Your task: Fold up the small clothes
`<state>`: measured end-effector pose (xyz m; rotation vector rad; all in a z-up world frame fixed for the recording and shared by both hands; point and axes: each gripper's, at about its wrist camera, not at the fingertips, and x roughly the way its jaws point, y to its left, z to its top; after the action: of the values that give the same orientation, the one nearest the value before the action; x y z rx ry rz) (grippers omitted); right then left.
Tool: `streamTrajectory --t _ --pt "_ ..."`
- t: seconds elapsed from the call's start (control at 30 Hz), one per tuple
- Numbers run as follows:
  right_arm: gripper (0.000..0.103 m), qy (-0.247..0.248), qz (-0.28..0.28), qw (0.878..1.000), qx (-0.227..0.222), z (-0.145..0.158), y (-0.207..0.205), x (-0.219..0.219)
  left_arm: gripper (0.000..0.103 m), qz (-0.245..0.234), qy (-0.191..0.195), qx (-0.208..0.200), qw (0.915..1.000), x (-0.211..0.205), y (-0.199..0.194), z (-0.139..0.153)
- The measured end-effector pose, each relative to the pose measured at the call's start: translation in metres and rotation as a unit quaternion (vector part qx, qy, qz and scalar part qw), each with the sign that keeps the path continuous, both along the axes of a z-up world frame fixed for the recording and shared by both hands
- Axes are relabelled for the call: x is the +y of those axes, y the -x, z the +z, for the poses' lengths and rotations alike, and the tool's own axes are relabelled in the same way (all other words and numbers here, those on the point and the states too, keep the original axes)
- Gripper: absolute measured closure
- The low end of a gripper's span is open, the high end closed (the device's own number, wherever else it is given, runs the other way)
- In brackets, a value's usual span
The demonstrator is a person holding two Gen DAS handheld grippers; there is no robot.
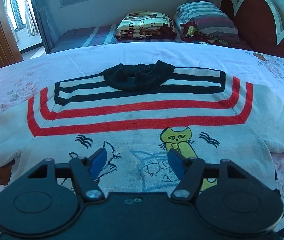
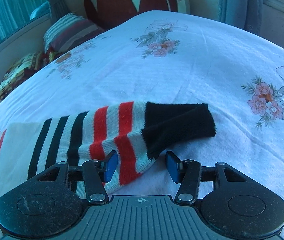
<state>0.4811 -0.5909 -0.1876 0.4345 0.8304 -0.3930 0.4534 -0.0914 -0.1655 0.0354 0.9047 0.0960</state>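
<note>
A small white sweater (image 1: 134, 120) lies flat on the bed, with a black collar (image 1: 138, 78), red and black stripes and cat drawings. My left gripper (image 1: 137, 160) is open and empty, hovering over the lower chest of the sweater. In the right wrist view, one striped sleeve (image 2: 106, 132) with a black cuff (image 2: 180, 124) lies on the sheet. My right gripper (image 2: 142, 164) is open, its fingers on either side of the sleeve's lower edge near the cuff.
The bed is covered by a white floral sheet (image 2: 182, 70). A folded blanket (image 1: 146, 25) and a striped pillow (image 1: 206, 18) sit at the far end by the red headboard (image 1: 262, 20). A window and curtains stand behind.
</note>
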Motion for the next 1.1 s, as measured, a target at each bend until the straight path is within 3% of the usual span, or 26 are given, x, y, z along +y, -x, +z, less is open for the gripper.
streamTrajectory --t 0.07,0.1,0.2,0.3,0.5,0.6,0.73,0.93,1.1 --pt "0.052 0.000 -0.006 1.000 -0.004 0.000 -0.002 -0.001 0.037 0.000 0.000 0.003 1.0000 0.002 -0.002 -0.001" --pt "0.066 0.002 -0.008 1.000 -0.007 0.000 -0.003 -0.001 0.037 0.000 0.000 0.003 1.0000 0.003 -0.002 -0.002" --pt "0.087 0.002 -0.018 1.000 -0.019 0.002 -0.002 -0.002 0.037 -0.002 0.001 0.001 1.0000 0.008 -0.003 -0.002" --pt "0.094 0.005 -0.021 0.999 -0.031 0.005 -0.001 -0.002 0.037 -0.002 0.010 -0.006 0.9999 0.013 -0.002 -0.001" --pt "0.096 0.025 0.000 0.997 -0.068 0.023 0.002 0.012 0.037 0.007 0.015 -0.004 0.9999 0.021 -0.003 -0.003" --pt "0.096 0.039 0.028 0.995 -0.087 0.037 -0.001 0.029 0.045 0.008 0.018 -0.001 0.9998 0.025 -0.003 -0.004" --pt "0.096 0.046 0.082 0.989 -0.115 0.056 -0.010 0.069 0.045 0.011 0.020 -0.006 0.9997 0.029 -0.001 0.002" --pt "0.096 0.038 0.203 0.968 -0.142 0.072 -0.027 0.163 0.045 0.029 0.020 -0.018 0.9992 0.045 0.005 0.013" --pt "0.096 0.030 0.297 0.945 -0.137 0.062 -0.030 0.248 0.045 0.049 0.022 -0.024 0.9983 0.063 0.011 0.019"
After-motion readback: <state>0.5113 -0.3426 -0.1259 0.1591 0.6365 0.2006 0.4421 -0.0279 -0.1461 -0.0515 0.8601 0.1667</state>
